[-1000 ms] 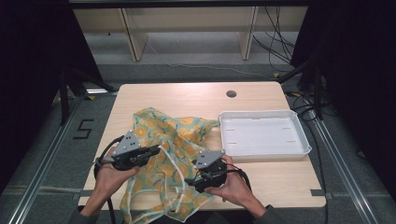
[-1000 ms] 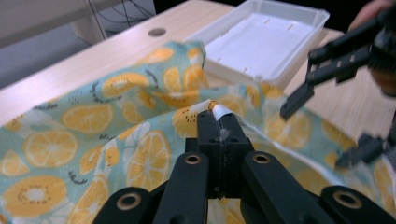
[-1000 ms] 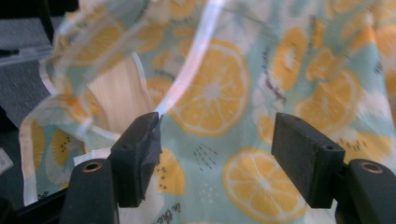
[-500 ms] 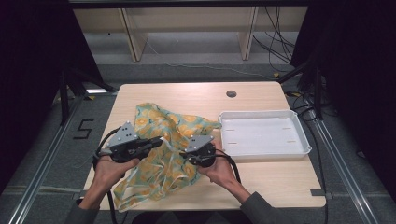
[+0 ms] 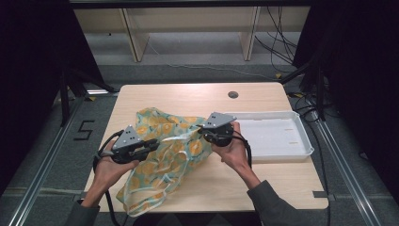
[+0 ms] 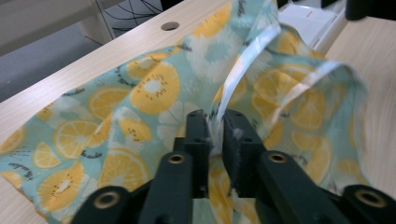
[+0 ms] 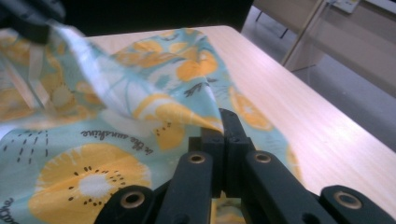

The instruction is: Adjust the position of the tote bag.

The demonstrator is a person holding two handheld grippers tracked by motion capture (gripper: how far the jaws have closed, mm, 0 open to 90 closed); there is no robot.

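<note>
A pale green cloth point(image 5: 176, 153) printed with orange and lemon slices lies crumpled across the left half of the wooden table point(image 5: 188, 96); its lower corner hangs over the front edge. My left gripper point(image 5: 154, 143) is shut on a white-hemmed edge of the cloth point(image 6: 140, 88), which rises between the fingertips of the left gripper point(image 6: 215, 125). The right gripper point(image 5: 202, 130) is shut on another edge near the cloth's right side. In the right gripper view, the right gripper point(image 7: 227, 122) has its jaws pressed together, with the cloth point(image 7: 93, 154) pinched at their tips. A hemmed strip stretches between the two grippers.
A white shallow tray point(image 5: 301, 141) sits on the right half of the table, just behind my right hand. A round cable hole point(image 5: 233, 94) lies near the far edge. Wooden shelving point(image 5: 136, 37) and cables stand on the floor beyond the table.
Both grippers have moved away from the front edge toward the middle of the table, pulling the cloth up and farther on. The right gripper has gone farthest and now sits beside the tray.
</note>
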